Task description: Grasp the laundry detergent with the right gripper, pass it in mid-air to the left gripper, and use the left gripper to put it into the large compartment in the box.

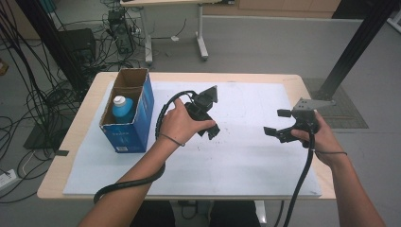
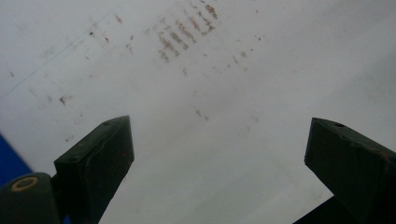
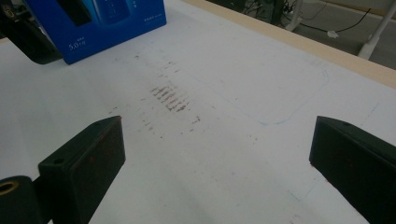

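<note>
An open blue cardboard box (image 1: 130,127) stands at the left of the white sheet (image 1: 236,161). Inside it stands a blue bottle (image 1: 122,108) with a white cap. My left gripper (image 1: 210,128) hovers just right of the box, pointing down at the sheet, its jaws open and empty (image 2: 219,123). A sliver of the blue box (image 2: 9,161) shows at that view's left edge. My right gripper (image 1: 278,122) is held over the sheet's right side, open and empty (image 3: 219,121), facing the box (image 3: 121,23) and the left gripper (image 3: 23,39).
The sheet covers most of a light wooden table (image 1: 61,156) and carries brownish scuff marks (image 3: 170,100) near its middle. Cables (image 1: 28,94) lie on the floor at left. Another desk's legs (image 1: 201,42) stand behind, and a black post (image 1: 354,47) rises at back right.
</note>
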The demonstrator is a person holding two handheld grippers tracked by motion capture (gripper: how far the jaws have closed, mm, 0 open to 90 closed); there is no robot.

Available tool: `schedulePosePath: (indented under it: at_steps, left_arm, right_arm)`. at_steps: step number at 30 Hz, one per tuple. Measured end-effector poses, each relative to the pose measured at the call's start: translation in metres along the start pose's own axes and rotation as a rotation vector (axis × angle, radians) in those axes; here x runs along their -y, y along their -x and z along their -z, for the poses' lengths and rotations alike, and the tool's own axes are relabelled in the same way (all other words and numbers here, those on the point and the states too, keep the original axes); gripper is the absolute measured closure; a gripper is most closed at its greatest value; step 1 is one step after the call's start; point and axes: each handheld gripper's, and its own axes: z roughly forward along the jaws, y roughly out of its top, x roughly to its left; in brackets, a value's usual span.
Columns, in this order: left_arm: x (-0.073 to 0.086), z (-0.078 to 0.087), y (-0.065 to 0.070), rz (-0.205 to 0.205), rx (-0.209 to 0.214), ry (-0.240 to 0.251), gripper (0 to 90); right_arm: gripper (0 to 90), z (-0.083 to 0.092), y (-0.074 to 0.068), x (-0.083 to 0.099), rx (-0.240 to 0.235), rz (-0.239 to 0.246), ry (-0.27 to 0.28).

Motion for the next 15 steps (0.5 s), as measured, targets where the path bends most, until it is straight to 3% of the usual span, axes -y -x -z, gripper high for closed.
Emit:
schedulePosePath:
  at_steps: [15]
  left_arm:
    - [0.0018, -0.0018, -0.002, 0.004, 0.009, -0.002, 8.5]
  right_arm:
    - [3.3, -0.0013, -0.0007, -0.0003, -0.001, 0.0, -0.001]
